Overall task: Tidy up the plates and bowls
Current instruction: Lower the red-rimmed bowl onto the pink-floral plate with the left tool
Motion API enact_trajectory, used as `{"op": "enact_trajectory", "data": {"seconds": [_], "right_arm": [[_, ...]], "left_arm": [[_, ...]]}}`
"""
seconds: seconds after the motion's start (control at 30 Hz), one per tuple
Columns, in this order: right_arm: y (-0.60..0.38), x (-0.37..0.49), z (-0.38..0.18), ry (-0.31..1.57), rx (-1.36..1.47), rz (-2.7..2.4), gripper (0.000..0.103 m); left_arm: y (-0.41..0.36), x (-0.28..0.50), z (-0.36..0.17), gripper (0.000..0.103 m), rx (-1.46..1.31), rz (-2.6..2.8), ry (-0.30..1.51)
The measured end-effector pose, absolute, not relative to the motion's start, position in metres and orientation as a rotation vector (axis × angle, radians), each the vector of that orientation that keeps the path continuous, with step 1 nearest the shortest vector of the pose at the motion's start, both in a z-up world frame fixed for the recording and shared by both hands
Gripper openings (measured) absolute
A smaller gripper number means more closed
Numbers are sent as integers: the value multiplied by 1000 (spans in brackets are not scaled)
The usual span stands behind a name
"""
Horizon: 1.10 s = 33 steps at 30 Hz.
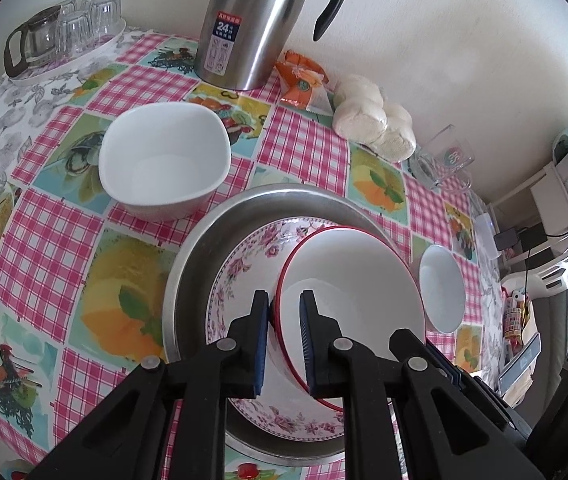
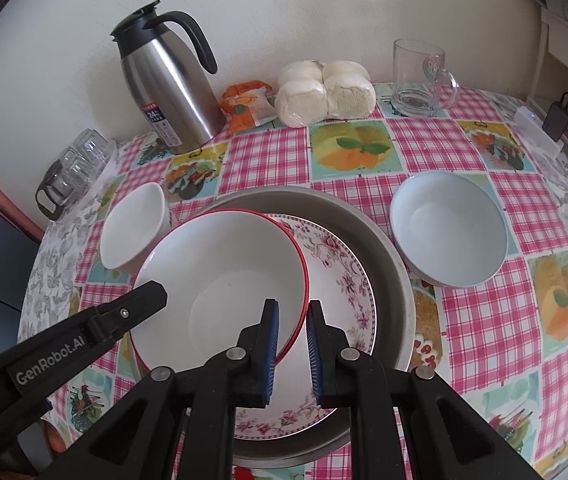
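Observation:
A red-rimmed white bowl (image 1: 348, 280) (image 2: 223, 280) sits tilted on a pink floral plate (image 1: 243, 264) (image 2: 344, 276), which lies in a round metal pan (image 1: 187, 264) (image 2: 388, 256). My left gripper (image 1: 284, 320) is shut on the bowl's left rim, one finger inside and one outside. My right gripper (image 2: 292, 324) is shut on the bowl's right rim the same way. The left gripper's arm also shows in the right wrist view (image 2: 123, 316). A white square bowl (image 1: 163, 160) (image 2: 131, 228) stands left of the pan. A pale round bowl (image 1: 442, 288) (image 2: 448, 228) stands to its right.
A checked tablecloth covers the table (image 2: 496, 312). At the back by the wall stand a steel thermos jug (image 1: 251, 24) (image 2: 167, 88), an orange snack packet (image 2: 243, 108), wrapped white buns (image 2: 324, 92), a glass mug (image 2: 420, 80) and a tray of glasses (image 1: 63, 32).

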State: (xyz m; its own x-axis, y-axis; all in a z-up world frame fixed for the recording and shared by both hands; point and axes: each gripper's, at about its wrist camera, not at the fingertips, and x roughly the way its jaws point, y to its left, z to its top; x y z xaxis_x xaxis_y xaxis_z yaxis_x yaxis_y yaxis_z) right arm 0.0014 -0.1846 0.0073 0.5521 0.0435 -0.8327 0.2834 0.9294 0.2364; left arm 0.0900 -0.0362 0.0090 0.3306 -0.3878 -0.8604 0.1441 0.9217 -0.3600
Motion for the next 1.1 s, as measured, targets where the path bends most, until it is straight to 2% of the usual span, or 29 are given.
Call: {"op": "enact_trajectory", "data": {"seconds": [1.03,1.1], "right_arm": [[-190,5,-6,1022,405,-130,17],[-191,5,-6,1023,410,-129,17]], "left_arm": [[-37,91,6,14,-240,-349,1203],[-37,91,8,17,-241,-349,1200]]}}
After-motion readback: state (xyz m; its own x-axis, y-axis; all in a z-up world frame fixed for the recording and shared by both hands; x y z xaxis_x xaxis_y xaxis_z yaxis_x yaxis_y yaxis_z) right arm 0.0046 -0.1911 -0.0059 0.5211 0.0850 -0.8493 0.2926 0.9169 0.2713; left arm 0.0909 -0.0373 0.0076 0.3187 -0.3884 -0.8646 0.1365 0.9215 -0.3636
